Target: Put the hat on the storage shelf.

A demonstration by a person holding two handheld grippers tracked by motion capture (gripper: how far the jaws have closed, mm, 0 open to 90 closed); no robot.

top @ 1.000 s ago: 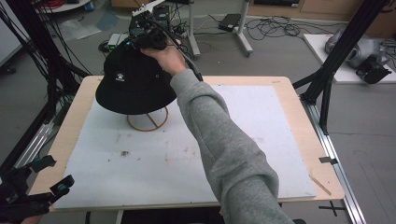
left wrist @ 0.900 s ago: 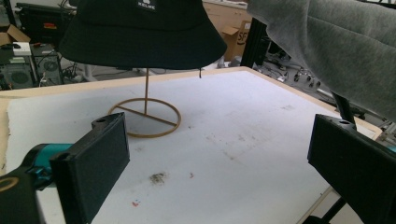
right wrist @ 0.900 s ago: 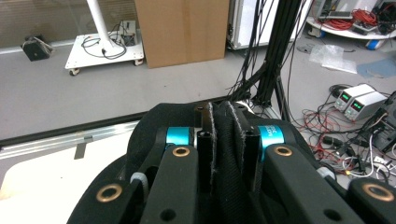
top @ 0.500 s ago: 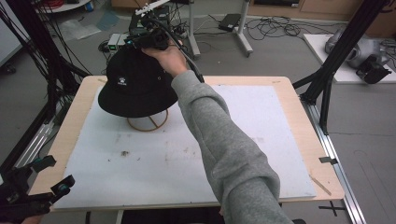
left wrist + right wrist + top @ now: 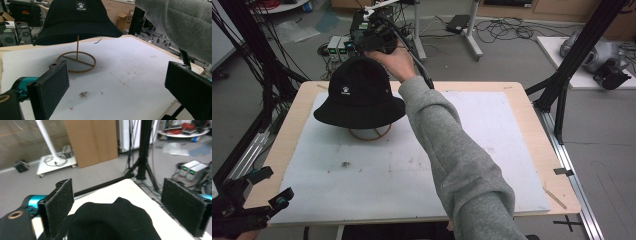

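Note:
A black bucket hat (image 5: 359,95) with a small white paw logo rests on a thin brass stand (image 5: 369,132) with a ring base, at the back left of the white mat (image 5: 492,145). My right gripper (image 5: 364,50) hovers just behind and above the crown. Its jaws have just been opening and now stand open on either side of the hat (image 5: 117,220) without touching it, as the right gripper (image 5: 118,185) view shows. At the table's near left corner my left gripper (image 5: 272,185) is open and holds nothing. In the view from the left gripper (image 5: 117,70), the hat (image 5: 77,20) and stand (image 5: 76,61) are ahead.
A grey sleeve (image 5: 447,150) reaches diagonally across the mat from the near edge to the hat. Black frame posts (image 5: 562,85) stand at the table's right and left sides. Power supplies (image 5: 339,47) and cables lie on the floor behind the table.
The right gripper's jaws have come apart and let go of the hat's crown. The hat has settled slightly lower on its stand. The left gripper has stayed put.

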